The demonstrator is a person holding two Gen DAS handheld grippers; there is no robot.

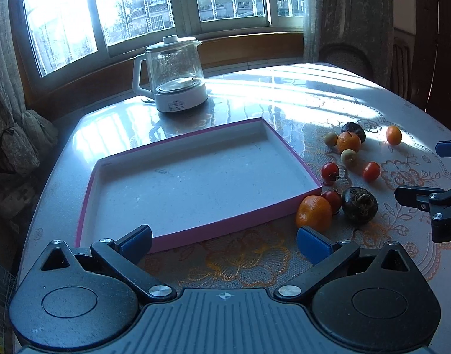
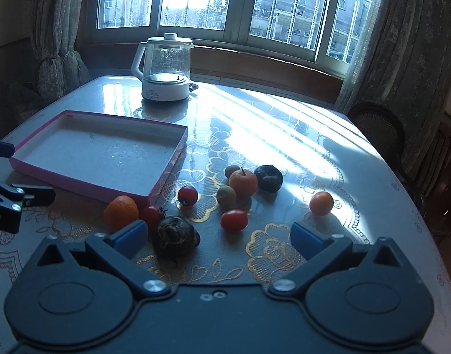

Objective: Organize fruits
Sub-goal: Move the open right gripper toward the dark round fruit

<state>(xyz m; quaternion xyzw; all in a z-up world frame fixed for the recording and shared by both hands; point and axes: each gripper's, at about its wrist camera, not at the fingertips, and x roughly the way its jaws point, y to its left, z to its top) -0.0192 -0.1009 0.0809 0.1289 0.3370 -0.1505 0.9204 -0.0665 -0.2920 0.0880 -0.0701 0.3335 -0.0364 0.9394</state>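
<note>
Fruits point(image 2: 243, 181) loose on table point(image 2: 358, 177), right of empty pink tray point(image 2: 166, 185) — small, round, roll-prone; tomatoes soft, pinch gently across middle. Left gripper point(image 1: 224, 243), right gripper point(image 2: 219, 237) — both agape, empty.

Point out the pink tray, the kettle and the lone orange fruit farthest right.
pink tray point(image 2: 78, 181), right wrist view, near wall.
kettle point(image 2: 166, 62), right wrist view, glass body.
lone orange fruit point(image 2: 321, 203), right wrist view, centre of skin.

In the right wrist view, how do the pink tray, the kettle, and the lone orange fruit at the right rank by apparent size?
1. pink tray
2. kettle, though it stands farther from the camera
3. lone orange fruit
</note>
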